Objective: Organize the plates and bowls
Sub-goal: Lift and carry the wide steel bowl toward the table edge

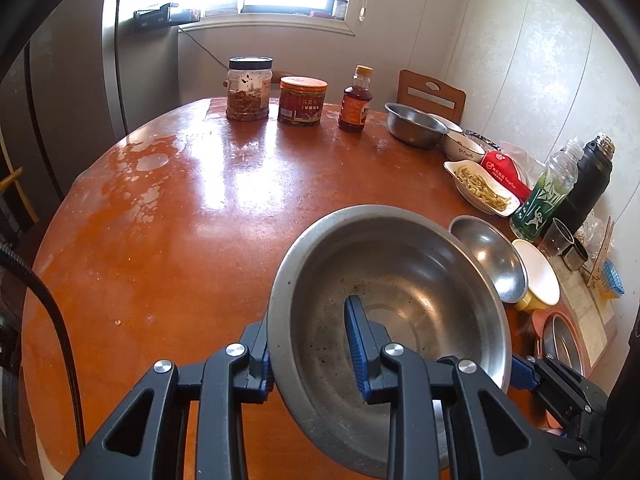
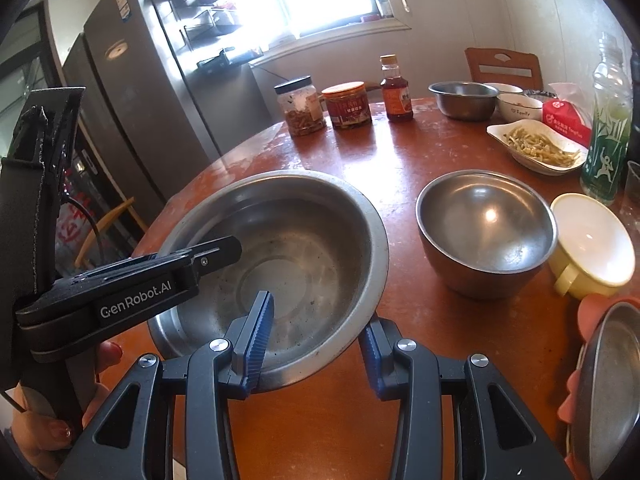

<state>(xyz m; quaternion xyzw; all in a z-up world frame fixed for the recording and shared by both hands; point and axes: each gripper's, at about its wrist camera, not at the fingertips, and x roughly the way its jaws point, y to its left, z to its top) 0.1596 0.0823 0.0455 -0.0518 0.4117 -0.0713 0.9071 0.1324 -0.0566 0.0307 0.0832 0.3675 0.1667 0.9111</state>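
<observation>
Left tool (image 1: 310, 344): its two blue-padded fingers straddle the near-left rim of the big steel basin (image 1: 392, 300), one pad inside, one outside. The gap between them is a good deal wider than the thin rim, so whether they truly pinch it I cannot tell.

Right tool (image 2: 316, 344): it straddles the near rim of the same basin, one finger inside the bowl and the other outside at the right. The jaws stand well apart, not closed on the metal.

Big steel basin: it sits at the near side of the round table (image 1: 180, 220), tilted in the left wrist view; whether it is lifted clear of the wood I cannot tell.

Smaller steel bowl (image 2: 486, 228): on the table just right of the basin, upright.

Yellow cup (image 2: 592, 244): white inside, touching the smaller bowl's right side.

Steel plate (image 2: 616, 384): near right edge, lying on something pink.

Far side: a black-lidded jar (image 1: 249, 88), an orange-lidded tin (image 1: 302, 100) and a brown bottle (image 1: 355, 100) in a row; to their right another steel bowl (image 1: 416, 125), a white bowl (image 1: 464, 148) and a white dish of pale strips (image 1: 484, 188).
</observation>
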